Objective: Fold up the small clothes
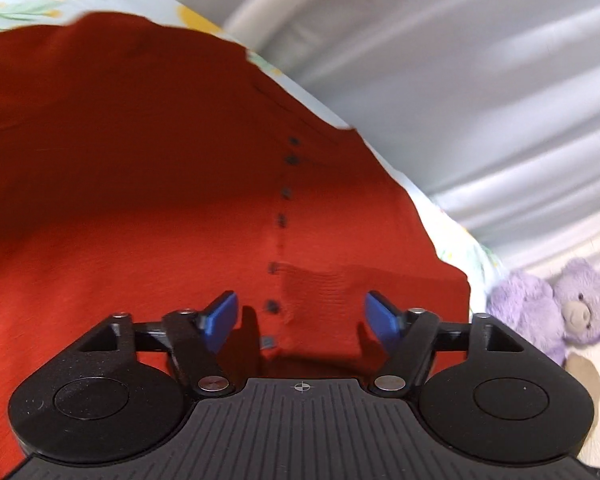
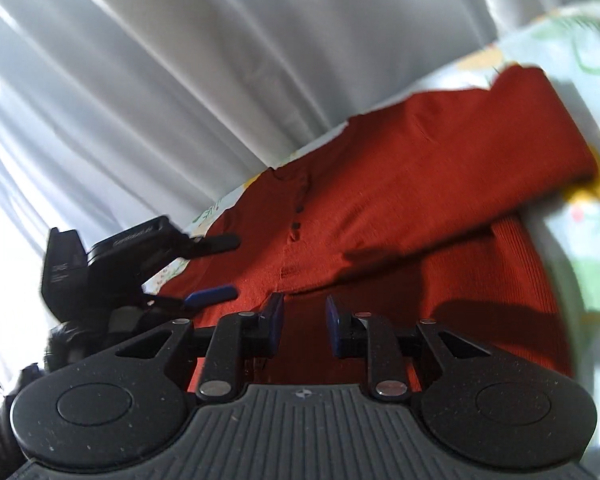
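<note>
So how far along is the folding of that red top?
One step looks done: a sleeve of the red top lies folded across its front, beside the buttons. In hand: nothing. The left gripper and right gripper both hover over the fabric with fingers apart, gripping none. Left: the top is otherwise spread on the floral sheet, so the remaining folds are still to do.

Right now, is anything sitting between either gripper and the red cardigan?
Nothing visible. The left gripper hovers open just over the red cardigan beside its buttons; the right gripper, jaws slightly apart and empty, is right above its hem. The purple teddy bear sits off to the side.
</note>
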### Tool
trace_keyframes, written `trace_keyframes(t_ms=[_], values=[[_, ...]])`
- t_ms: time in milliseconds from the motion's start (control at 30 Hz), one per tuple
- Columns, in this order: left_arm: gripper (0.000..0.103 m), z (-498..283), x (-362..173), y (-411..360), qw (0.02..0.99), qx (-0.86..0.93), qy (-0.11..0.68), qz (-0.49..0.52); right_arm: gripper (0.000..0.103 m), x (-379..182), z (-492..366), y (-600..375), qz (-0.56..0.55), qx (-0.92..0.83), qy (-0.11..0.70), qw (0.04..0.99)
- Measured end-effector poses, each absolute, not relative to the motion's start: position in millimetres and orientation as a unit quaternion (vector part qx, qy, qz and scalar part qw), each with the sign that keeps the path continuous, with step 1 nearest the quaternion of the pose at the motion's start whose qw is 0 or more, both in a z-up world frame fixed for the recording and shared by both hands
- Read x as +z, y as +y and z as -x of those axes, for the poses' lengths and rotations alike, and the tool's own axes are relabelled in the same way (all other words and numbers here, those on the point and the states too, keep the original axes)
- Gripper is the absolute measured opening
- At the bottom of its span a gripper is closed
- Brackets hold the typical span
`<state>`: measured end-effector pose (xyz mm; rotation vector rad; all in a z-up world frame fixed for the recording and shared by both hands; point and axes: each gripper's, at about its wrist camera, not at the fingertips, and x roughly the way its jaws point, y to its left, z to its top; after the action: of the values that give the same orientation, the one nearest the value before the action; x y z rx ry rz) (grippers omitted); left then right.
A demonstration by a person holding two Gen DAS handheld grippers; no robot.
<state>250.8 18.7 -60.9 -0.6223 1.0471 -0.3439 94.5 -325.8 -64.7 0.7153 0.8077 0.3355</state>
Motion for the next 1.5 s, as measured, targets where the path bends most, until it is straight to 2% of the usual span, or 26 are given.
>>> trace_keyframes(t_ms=[133, 233, 333, 400, 467, 567, 633, 867, 1033, 1367, 1500], values=[[0.061, -264, -79, 5, 0.786, -0.170, 0.522, 0.284, 0.022, -72, -78, -333, -0.372, 0.143, 0.392, 0.829], [0.059, -264, -87, 3, 0.784, -0.177, 0.523, 0.286, 0.022, -72, -70, -338, -0.376, 0.133, 0.388, 0.831], [0.042, -264, -89, 5, 0.777, -0.195, 0.523, 0.293, 0.022, -72, -66, -341, -0.384, 0.121, 0.384, 0.831], [0.039, -263, -91, 5, 0.769, -0.201, 0.530, 0.295, 0.022, -73, -66, -341, -0.388, 0.113, 0.381, 0.831], [0.026, -266, -96, 0, 0.762, -0.202, 0.540, 0.293, 0.022, -74, -66, -341, -0.390, 0.109, 0.381, 0.831], [0.012, -272, -103, -2, 0.755, -0.205, 0.544, 0.304, 0.022, -72, -66, -340, -0.389, 0.103, 0.382, 0.832], [0.008, -276, -105, -3, 0.752, -0.207, 0.545, 0.306, 0.022, -71, -68, -340, -0.386, 0.097, 0.384, 0.833], [0.007, -278, -50, 10, 0.817, -0.223, 0.466, 0.256, 0.022, -57, -83, -346, -0.331, 0.057, 0.380, 0.862], [0.006, -281, -19, 41, 0.874, -0.165, 0.423, 0.172, 0.022, -48, -109, -354, -0.282, 0.015, 0.381, 0.880], [0.006, -283, -40, 98, 0.891, -0.076, 0.425, 0.137, 0.025, -57, -167, -369, -0.261, -0.007, 0.400, 0.879], [0.006, -290, -49, 109, 0.887, -0.072, 0.429, 0.155, 0.033, -58, -186, -369, -0.250, -0.005, 0.404, 0.880]])
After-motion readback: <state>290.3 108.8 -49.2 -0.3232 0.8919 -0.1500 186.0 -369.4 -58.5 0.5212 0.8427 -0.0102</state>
